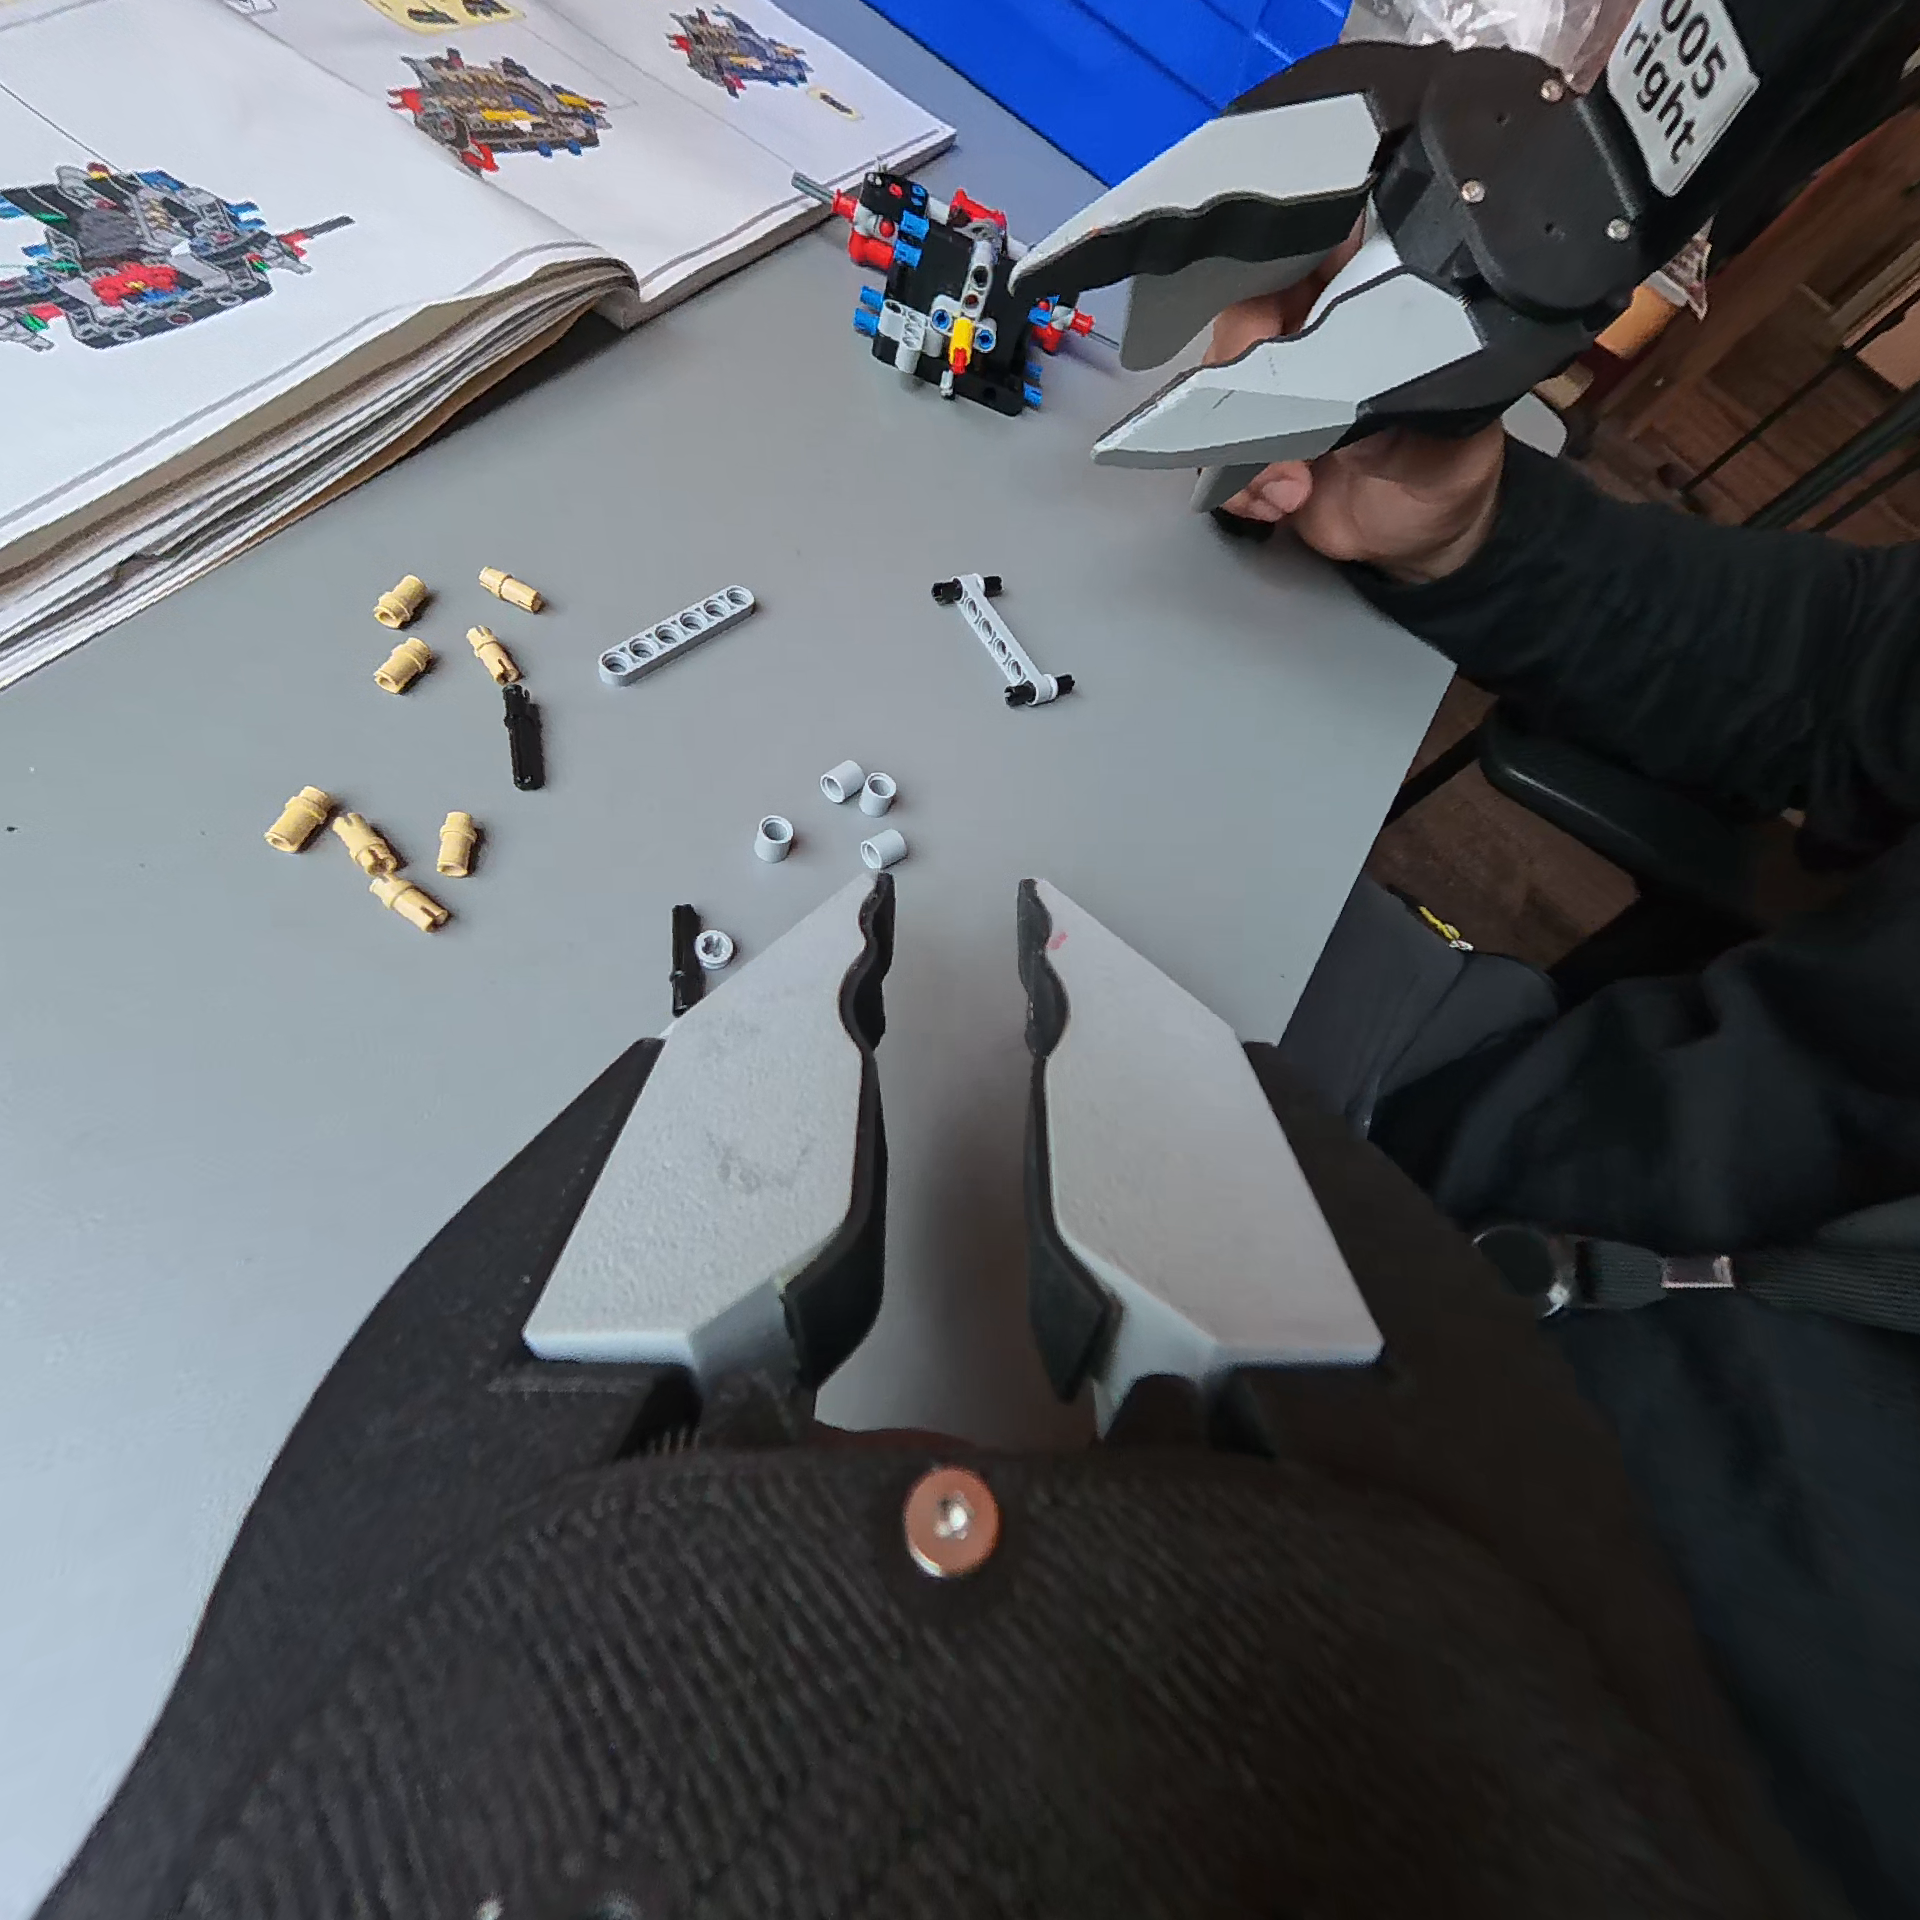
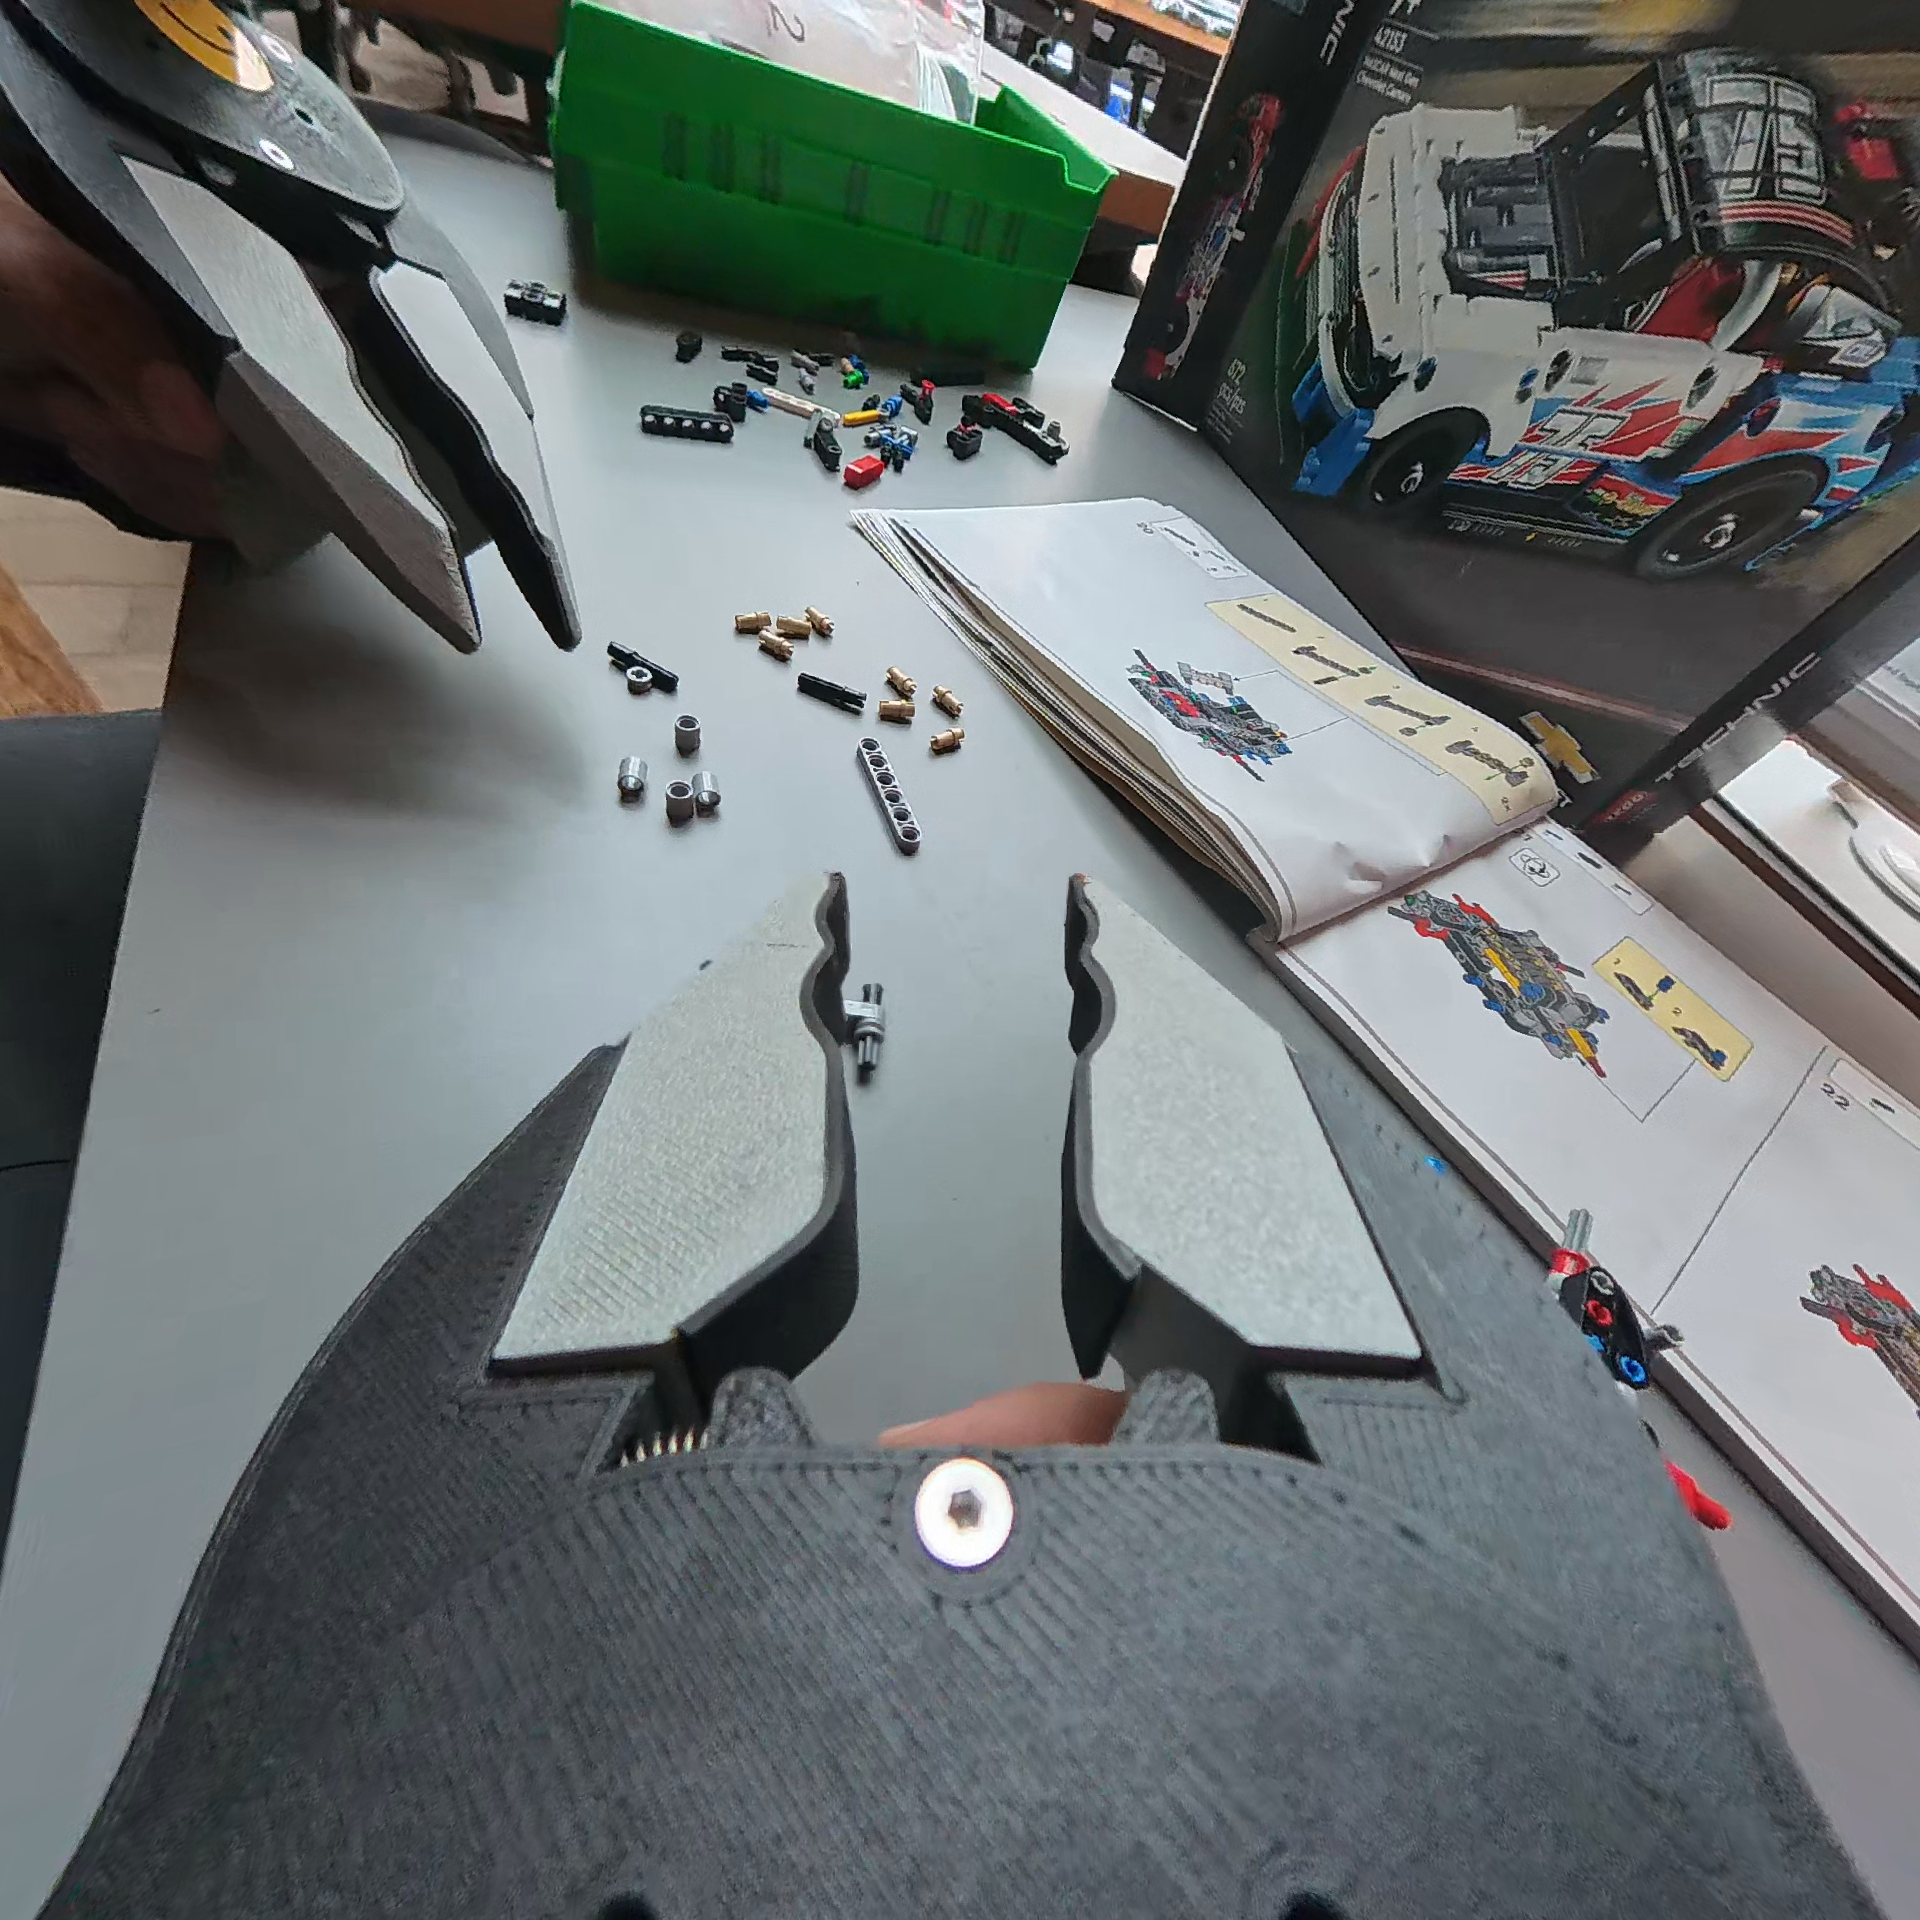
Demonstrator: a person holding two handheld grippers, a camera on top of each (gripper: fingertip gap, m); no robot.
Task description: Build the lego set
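Note:
My left gripper [image 1: 956, 891] is open and empty above the grey table, just short of several grey bushes [image 1: 862, 795]. It also shows at the upper left of the right wrist view [image 2: 517, 636]. My right gripper [image 2: 956, 891] is open and empty; a short grey beam with black pins [image 2: 865, 1023] lies on the table beside its left finger. In the left wrist view the right gripper [image 1: 1055, 364] hovers open next to the partly built black model [image 1: 951, 296], and the pinned beam [image 1: 1003, 639] lies below it. A grey seven-hole beam [image 1: 675, 634], tan pins [image 1: 400, 665] and black pins [image 1: 523, 738] lie scattered.
An open instruction booklet [image 2: 1351, 727] lies along the table. A green bin [image 2: 831, 208], a pile of loose parts [image 2: 862, 416] and the set's box [image 2: 1558, 312] stand behind. A blue bin [image 1: 1091, 62] is at the far side. The table's edge [image 1: 1351, 831] runs by the person's lap. My hands' fingertips stand some 15 cm from each other.

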